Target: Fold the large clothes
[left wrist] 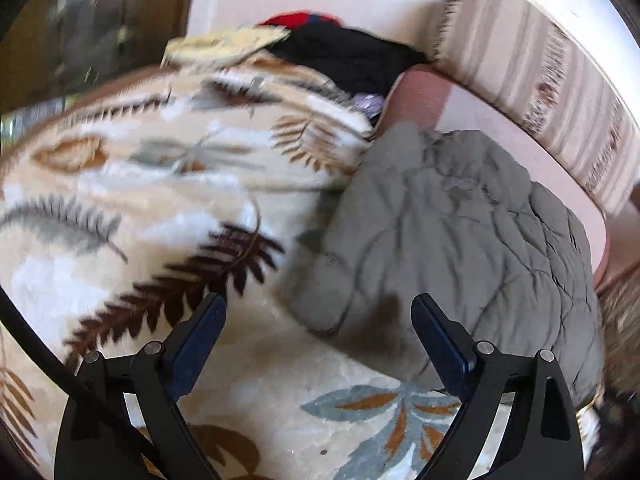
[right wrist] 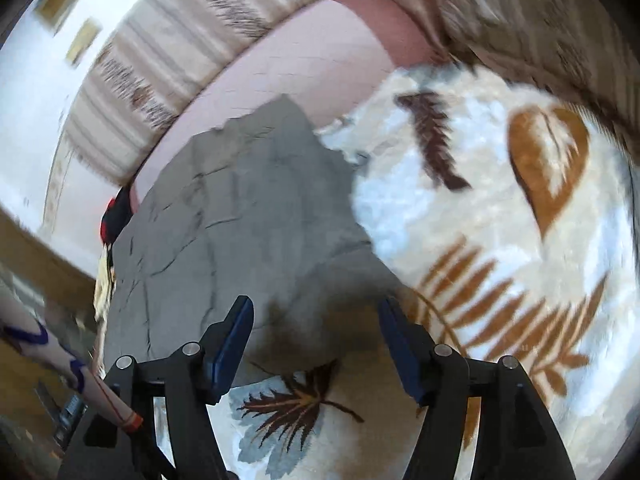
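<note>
A grey quilted garment (left wrist: 452,220) lies crumpled on a leaf-patterned blanket (left wrist: 140,200). In the left wrist view my left gripper (left wrist: 320,308) hovers over the garment's near left edge, jaws wide open, nothing between them. In the right wrist view the same grey garment (right wrist: 224,208) spreads across the middle, and my right gripper (right wrist: 316,312) hangs above its near edge where it meets the blanket (right wrist: 500,220). Its jaws stand apart with nothing pinched between the blue pads (right wrist: 230,344).
A pile of black and red clothes (left wrist: 344,52) sits at the far end of the blanket. A pink sofa seat (left wrist: 500,128) and striped backrest (left wrist: 540,60) lie behind the garment. A rolled item with an orange tip (right wrist: 116,404) shows at the lower left of the right wrist view.
</note>
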Action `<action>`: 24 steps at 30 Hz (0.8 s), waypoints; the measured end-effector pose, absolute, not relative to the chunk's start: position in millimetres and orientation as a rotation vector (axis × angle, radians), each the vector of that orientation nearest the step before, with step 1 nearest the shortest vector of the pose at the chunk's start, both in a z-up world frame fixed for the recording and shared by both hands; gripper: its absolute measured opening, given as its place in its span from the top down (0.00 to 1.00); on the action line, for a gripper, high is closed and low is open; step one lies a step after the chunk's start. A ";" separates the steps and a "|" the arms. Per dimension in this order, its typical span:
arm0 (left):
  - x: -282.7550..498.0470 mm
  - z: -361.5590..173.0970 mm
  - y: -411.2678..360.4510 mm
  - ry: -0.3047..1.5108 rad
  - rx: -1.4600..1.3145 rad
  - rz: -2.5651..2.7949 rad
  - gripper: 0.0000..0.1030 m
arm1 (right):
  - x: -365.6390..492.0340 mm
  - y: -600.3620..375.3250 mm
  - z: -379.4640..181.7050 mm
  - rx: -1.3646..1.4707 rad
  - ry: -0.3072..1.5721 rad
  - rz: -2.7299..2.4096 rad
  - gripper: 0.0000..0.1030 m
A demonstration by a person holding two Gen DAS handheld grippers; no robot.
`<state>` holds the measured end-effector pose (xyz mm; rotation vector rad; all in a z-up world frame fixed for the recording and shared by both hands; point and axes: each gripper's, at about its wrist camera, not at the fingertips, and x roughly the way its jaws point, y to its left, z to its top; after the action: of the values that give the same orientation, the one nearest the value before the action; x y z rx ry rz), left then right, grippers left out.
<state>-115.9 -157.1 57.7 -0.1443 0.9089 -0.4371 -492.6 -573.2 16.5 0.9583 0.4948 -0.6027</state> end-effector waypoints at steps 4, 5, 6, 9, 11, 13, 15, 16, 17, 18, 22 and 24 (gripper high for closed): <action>-106.3 47.1 -146.6 0.992 -0.264 -0.460 0.09 | -496.9 -580.2 3.4 1.048 0.493 -0.601 0.22; -106.1 45.0 -146.0 0.999 -0.286 -0.468 0.09 | -498.3 -581.6 0.8 1.066 0.487 -0.599 0.21; -104.7 41.9 -146.0 1.011 -0.318 -0.481 0.09 | -499.4 -584.2 -1.9 1.084 0.480 -0.592 0.21; -101.5 35.0 -146.5 1.041 -0.374 -0.509 0.09 | -499.6 -585.2 -8.9 1.133 0.468 -0.570 0.20; -100.5 31.3 -147.3 1.045 -0.398 -0.517 0.09 | -502.0 -587.2 -13.5 1.158 0.452 -0.554 0.19; -100.2 28.8 -147.3 1.054 -0.416 -0.524 0.09 | -500.0 -588.5 -17.1 1.185 0.439 -0.534 0.19; -98.0 25.6 -147.0 1.067 -0.446 -0.526 0.09 | -500.3 -589.2 -20.6 1.218 0.416 -0.505 0.19; -97.3 24.7 -146.6 1.066 -0.461 -0.527 0.09 | -500.5 -589.8 -21.8 1.230 0.404 -0.492 0.18; -97.2 24.4 -145.8 1.061 -0.475 -0.529 0.09 | -500.4 -590.3 -23.1 1.244 0.390 -0.481 0.18; -96.7 23.9 -146.3 1.055 -0.487 -0.531 0.09 | -500.2 -590.5 -23.6 1.248 0.381 -0.477 0.18; -92.8 18.2 -150.4 1.061 -0.514 -0.556 0.09 | -499.8 -592.6 -25.8 1.254 0.359 -0.479 0.16; -89.1 12.8 -149.3 1.065 -0.557 -0.568 0.09 | -498.0 -594.8 -29.9 1.256 0.368 -0.489 0.16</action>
<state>-89.1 -149.3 12.8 -0.5572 1.0648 -0.5676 -498.0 -594.8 -29.9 1.2564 0.3680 -0.4890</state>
